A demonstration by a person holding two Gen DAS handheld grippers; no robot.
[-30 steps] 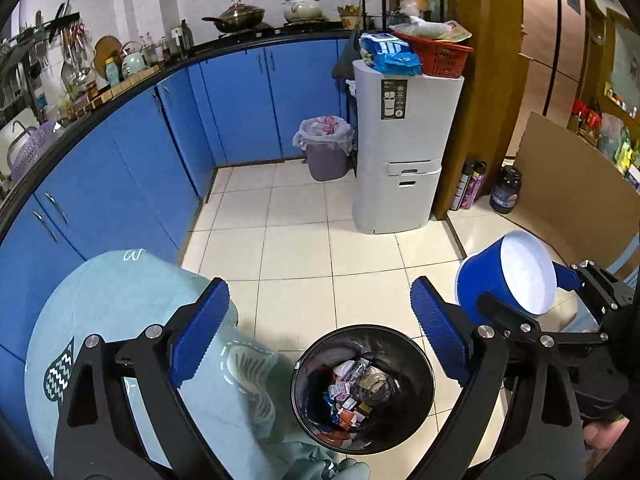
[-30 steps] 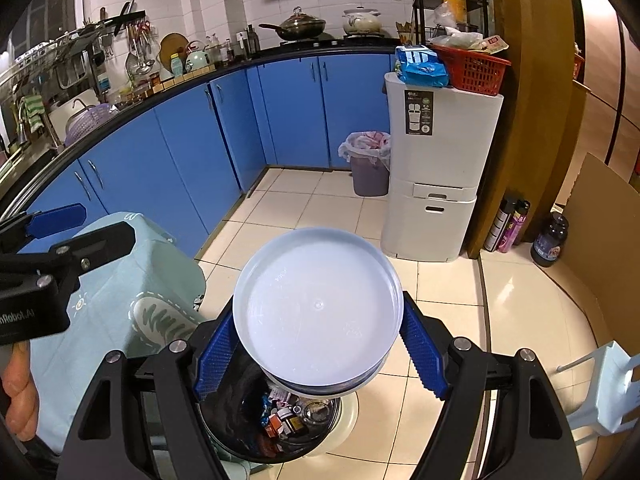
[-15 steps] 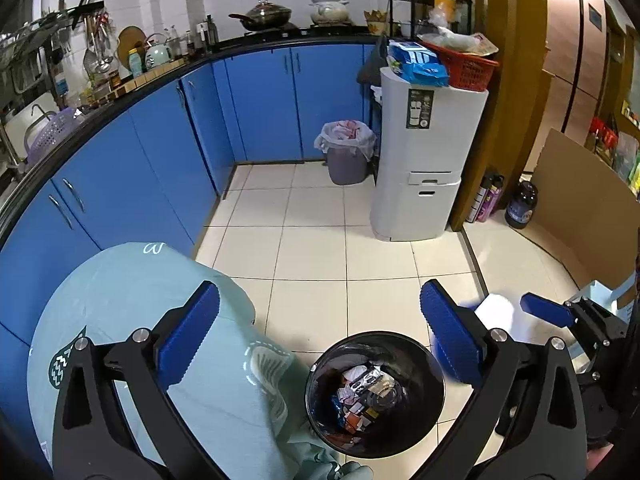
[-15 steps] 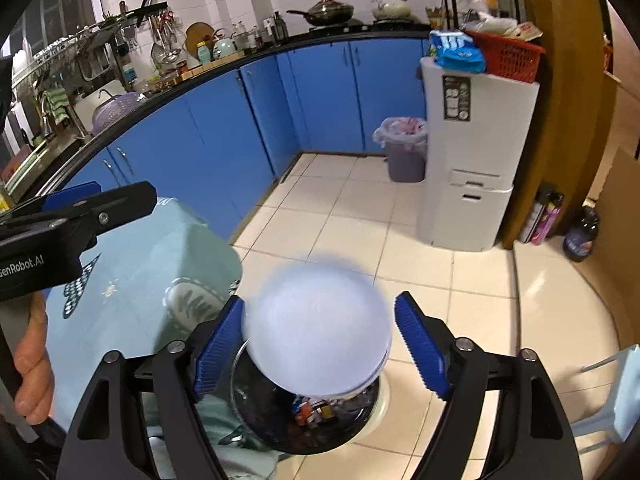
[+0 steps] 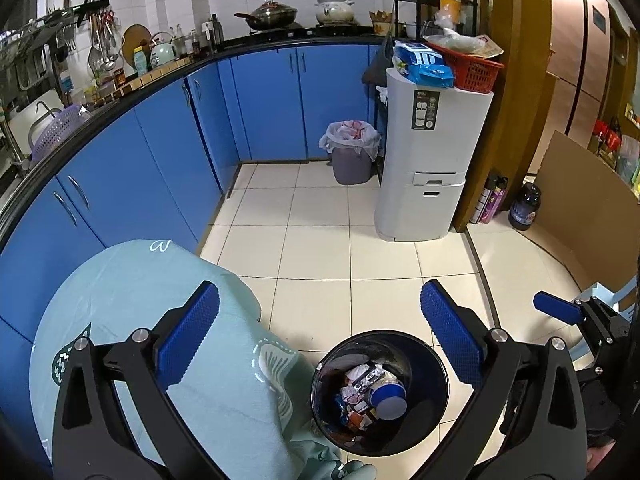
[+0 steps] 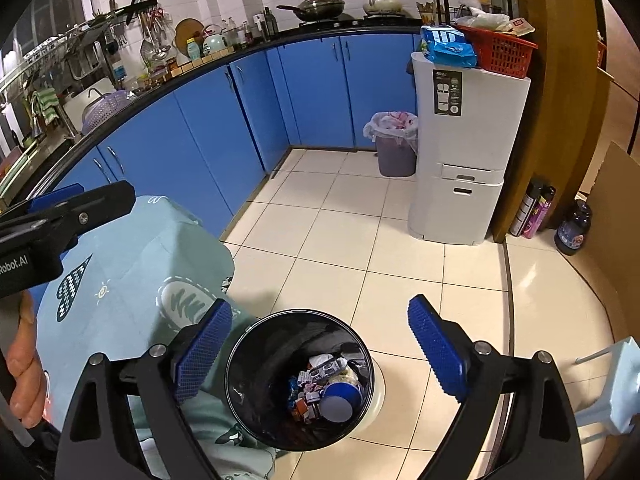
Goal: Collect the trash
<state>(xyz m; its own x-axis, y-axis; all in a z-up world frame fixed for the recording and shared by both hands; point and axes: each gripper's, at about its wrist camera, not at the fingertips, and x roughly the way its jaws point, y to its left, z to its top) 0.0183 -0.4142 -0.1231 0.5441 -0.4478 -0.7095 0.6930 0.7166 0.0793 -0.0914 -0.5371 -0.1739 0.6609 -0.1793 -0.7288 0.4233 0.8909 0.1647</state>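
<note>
Blue cup [image 6: 338, 400] lies in bin [image 6: 240, 364] — wrappers beneath indistinct.

2 wrist views, high above the floor, angled down, sharing the black bin [image 5: 380, 394] [image 6: 300, 380].

The tiled floor [image 6: 404, 248] carries a black trash bin [image 6: 240, 376], lined bin [image 6: 396, 152] and white cabinet [image 6: 464, 184].

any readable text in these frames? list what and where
"obot.AI", start cut off by the frame edge: on the left gripper body, right wrist view.
Black label on the white bin: print too small.
Blue packet on top: blurred.
Wrappers in the black trash can: unreadable.
</note>
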